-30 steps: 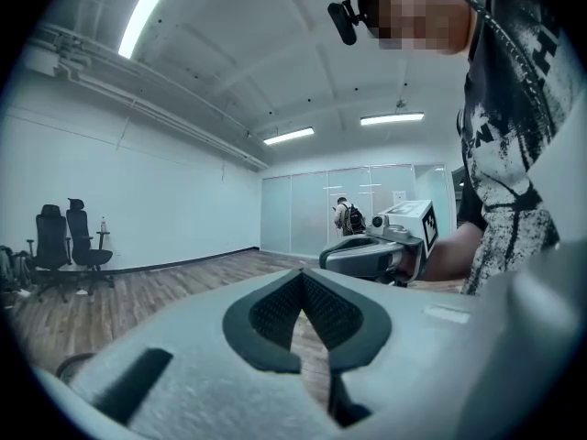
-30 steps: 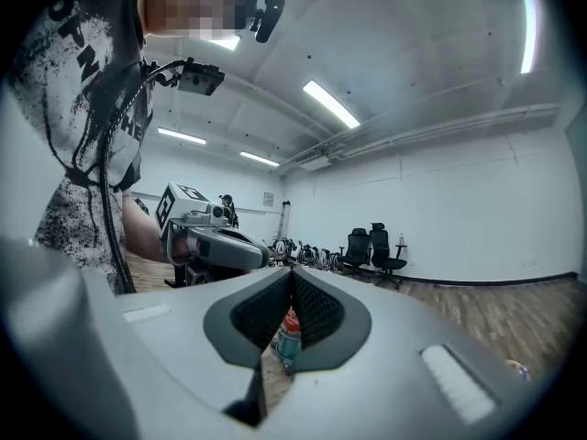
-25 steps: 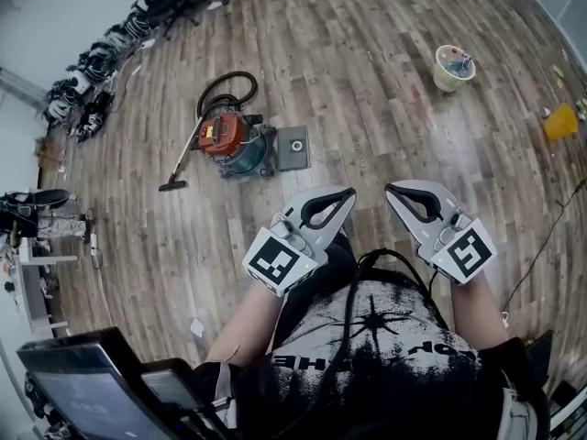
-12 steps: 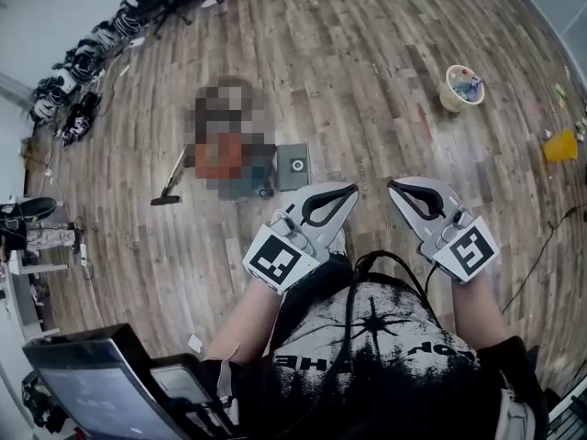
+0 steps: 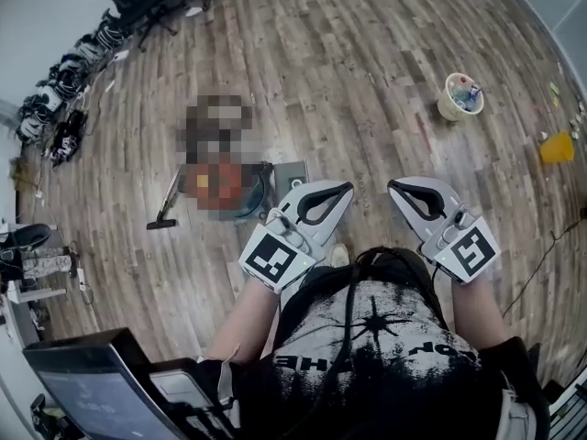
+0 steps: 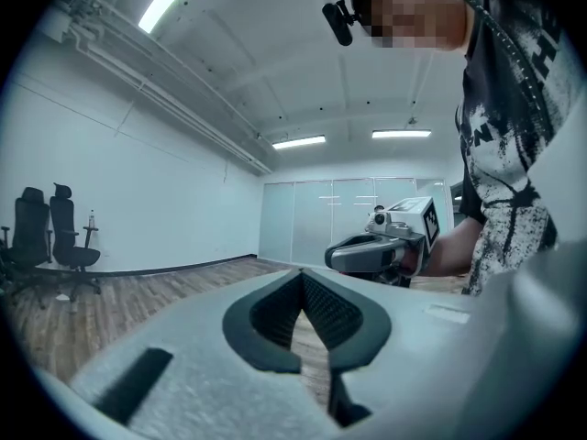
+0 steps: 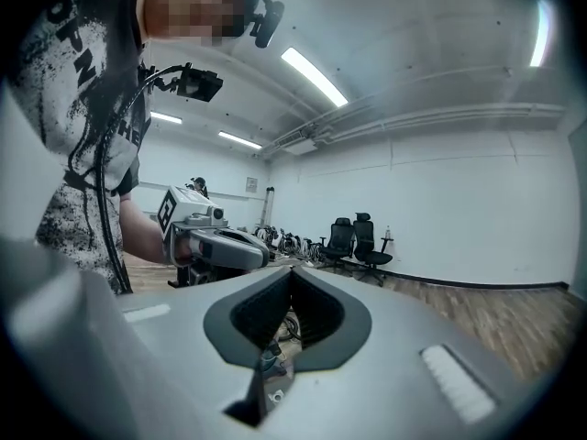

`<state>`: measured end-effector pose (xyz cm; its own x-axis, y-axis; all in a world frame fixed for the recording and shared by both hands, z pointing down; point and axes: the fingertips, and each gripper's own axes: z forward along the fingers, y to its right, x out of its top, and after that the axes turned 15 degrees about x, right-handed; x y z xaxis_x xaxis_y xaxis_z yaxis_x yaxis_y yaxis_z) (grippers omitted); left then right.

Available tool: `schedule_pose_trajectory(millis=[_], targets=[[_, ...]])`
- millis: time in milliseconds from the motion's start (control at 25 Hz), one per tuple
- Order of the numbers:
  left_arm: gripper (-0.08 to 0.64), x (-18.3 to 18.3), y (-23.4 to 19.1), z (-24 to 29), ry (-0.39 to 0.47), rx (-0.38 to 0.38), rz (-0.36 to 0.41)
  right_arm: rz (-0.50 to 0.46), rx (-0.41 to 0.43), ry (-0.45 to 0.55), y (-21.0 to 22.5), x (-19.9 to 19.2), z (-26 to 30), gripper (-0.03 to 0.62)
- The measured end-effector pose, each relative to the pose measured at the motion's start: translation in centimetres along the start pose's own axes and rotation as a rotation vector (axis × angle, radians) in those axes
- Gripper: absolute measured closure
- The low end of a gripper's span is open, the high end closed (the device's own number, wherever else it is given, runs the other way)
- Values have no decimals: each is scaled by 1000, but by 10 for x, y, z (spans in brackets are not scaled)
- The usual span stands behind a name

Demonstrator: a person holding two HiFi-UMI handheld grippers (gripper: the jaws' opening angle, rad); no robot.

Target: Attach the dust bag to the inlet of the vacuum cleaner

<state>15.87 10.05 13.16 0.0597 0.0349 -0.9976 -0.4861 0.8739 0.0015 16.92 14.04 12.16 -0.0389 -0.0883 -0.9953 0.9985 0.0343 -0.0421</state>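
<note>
Nearest me, my left claw (image 5: pixel 345 189) and right claw (image 5: pixel 394 188) are both closed and empty, held level side by side. Just beyond the left one, the grey dust bag (image 5: pixel 290 172) lies flat on the wooden floor (image 5: pixel 367 81), just beside the vacuum cleaner (image 5: pixel 255 191).

In the head view, the red canister vacuum cleaner (image 5: pixel 249 195) stands left of frame centre on the wood-plank floor (image 5: pixel 367 62). The flat grey square dust bag (image 5: pixel 292 171) lies just right of it. The left gripper (image 5: pixel 347 189) and right gripper (image 5: pixel 393 188) sit side by side below the bag. A cream round bucket (image 5: pixel 459 95) stands upper right.
</note>
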Motion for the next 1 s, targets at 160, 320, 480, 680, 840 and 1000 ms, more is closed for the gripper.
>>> schedule_pose_trajectory(millis=[160,320,480,680,840,1000], targets=[[561,-8,-20,15,-19,4,-4,4,0,-4,25,-3,8,584],[561,-10,-41,32,-31,47,-15,5,47,1,54,-5,23,584],[561,-15,-73,62,-49,149,-23,-10,161,28,99,-8,45,584],[561,-14,-128,107,-65,341,-25,-14,359,50,154,-9,74,584],[561,-11,-164,133,-86,486,-54,-11,496,54,203,-7,89,584],[561,-13,-178,153,-84,615,-102,-7,622,59,234,-11,105,584]])
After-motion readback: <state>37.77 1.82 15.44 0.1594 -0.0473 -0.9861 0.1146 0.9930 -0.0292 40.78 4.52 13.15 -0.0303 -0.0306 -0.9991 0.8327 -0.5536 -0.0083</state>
